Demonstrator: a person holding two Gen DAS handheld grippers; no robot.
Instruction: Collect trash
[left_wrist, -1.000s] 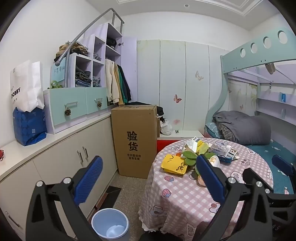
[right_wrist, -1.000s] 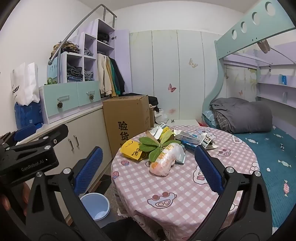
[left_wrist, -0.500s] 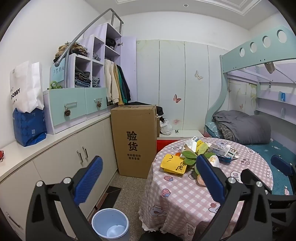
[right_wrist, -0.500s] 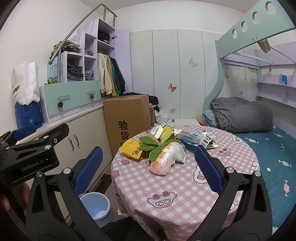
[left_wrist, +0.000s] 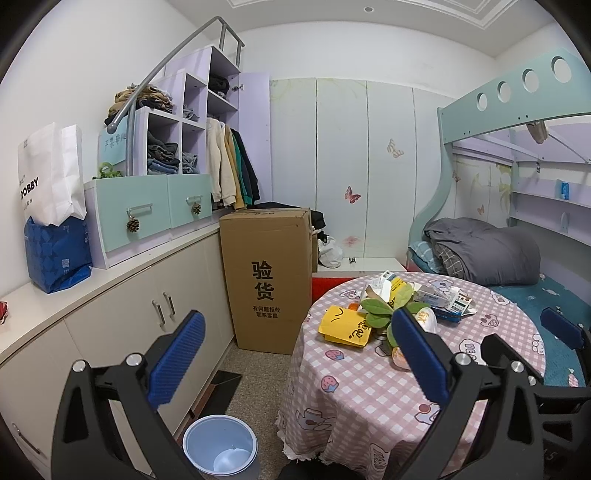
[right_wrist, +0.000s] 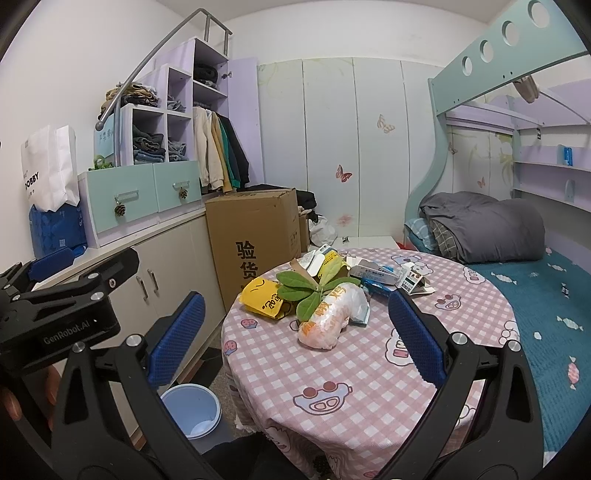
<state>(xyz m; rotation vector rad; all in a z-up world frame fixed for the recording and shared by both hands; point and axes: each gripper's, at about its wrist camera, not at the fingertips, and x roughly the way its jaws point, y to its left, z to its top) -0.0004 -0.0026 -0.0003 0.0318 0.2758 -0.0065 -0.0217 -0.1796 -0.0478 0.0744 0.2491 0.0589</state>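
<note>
Evidently your 2 grippers, left gripper (left_wrist: 295, 354) and right gripper (right_wrist: 295, 338), hang spread and empty short of the surface (right_wrist: 369, 373), where the trash looks light and crinkly, so pinch the plastic bag (right_wrist: 328, 317) mid-body before the bin (right_wrist: 190, 410).

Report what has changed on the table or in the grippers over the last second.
Nothing visibly changed. The left gripper and right gripper stay open and empty, short of the trash pile on the table; the bin is unmoved.
</note>
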